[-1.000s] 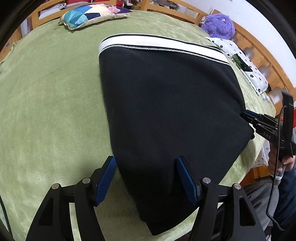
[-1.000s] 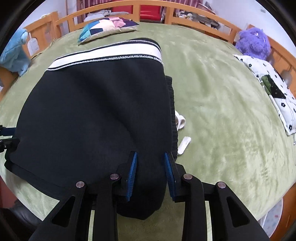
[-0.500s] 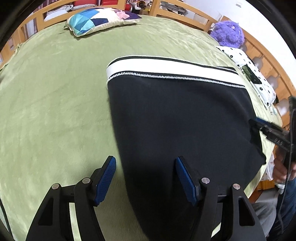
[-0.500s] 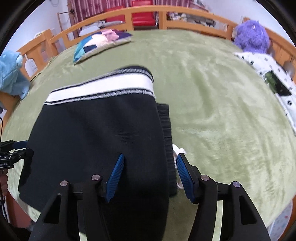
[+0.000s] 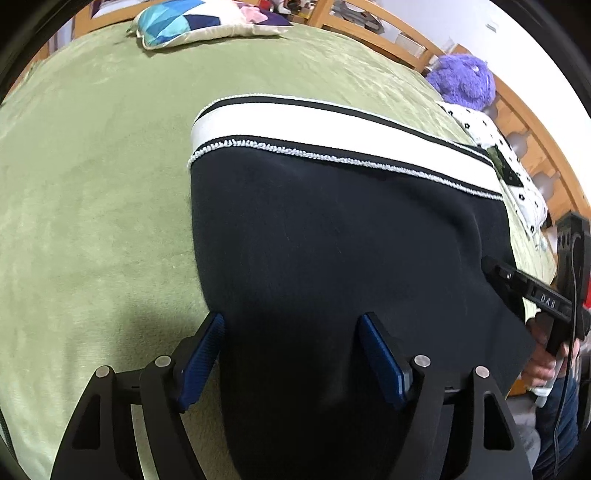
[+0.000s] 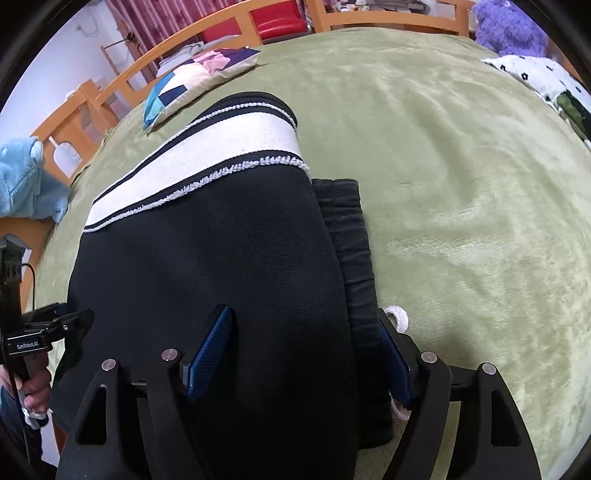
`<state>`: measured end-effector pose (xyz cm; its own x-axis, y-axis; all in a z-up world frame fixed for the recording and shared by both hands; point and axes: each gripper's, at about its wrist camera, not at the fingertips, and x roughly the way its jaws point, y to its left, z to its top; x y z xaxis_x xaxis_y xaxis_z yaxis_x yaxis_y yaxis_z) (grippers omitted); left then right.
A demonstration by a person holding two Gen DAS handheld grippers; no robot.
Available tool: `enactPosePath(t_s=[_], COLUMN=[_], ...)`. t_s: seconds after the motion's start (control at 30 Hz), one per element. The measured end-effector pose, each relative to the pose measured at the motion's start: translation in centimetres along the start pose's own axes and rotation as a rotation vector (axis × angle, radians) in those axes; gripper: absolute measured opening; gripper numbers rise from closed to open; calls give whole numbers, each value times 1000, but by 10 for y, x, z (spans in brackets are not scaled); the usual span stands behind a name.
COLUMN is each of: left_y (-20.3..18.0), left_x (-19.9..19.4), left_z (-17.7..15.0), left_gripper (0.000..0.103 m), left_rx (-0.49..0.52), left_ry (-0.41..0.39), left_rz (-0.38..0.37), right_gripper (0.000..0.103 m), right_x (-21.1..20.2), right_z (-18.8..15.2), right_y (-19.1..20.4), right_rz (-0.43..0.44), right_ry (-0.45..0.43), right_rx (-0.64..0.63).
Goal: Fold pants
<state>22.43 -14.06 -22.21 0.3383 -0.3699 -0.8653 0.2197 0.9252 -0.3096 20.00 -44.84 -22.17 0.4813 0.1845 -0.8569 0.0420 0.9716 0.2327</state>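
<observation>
Black pants (image 5: 332, 258) with a white band at the far end lie folded on the green bed cover (image 5: 92, 184). They also show in the right wrist view (image 6: 207, 258), with a ribbed black waistband (image 6: 347, 236) and a white drawstring (image 6: 397, 315) sticking out on the right. My left gripper (image 5: 291, 354) is open over the near left corner of the pants, holding nothing. My right gripper (image 6: 306, 354) is open over the near right edge, holding nothing. Each gripper shows in the other's view: right (image 5: 524, 288), left (image 6: 55, 328).
A patchwork pillow (image 5: 207, 18) lies at the far side. A purple plush toy (image 5: 461, 81) and a white spotted cloth (image 5: 517, 177) sit at the right. A blue plush (image 6: 22, 181) is by the wooden rail (image 6: 110, 88) that surrounds the bed.
My right gripper was shut on the pants' near edge a second ago and has opened and let go. Both grippers have shifted over the near end of the pants.
</observation>
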Motion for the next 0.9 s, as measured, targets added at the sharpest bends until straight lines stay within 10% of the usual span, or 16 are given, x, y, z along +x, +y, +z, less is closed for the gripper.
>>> enactPosePath(t_s=[0.1,0.27,0.5,0.9], left_y=[-8,-7,20,152], left_x=[-8,-29,-67,-149], left_z=[3,10,15,19], left_gripper=[36,15,11,10], left_rx=[30,47,39,-56], left_ry=[-23,-59,-95,-220], left_rz=[-23,-47,-114,29], right_gripper=[65,25,19,18], right_x=[-4,-35,-71,-52], right_z=[2,5,7,1], right_y=[-1,-2,64,196], right_rz=[20,54,-41,192], right_ry=[1,-49,-148,-127], right_rx=[22,87,41,25])
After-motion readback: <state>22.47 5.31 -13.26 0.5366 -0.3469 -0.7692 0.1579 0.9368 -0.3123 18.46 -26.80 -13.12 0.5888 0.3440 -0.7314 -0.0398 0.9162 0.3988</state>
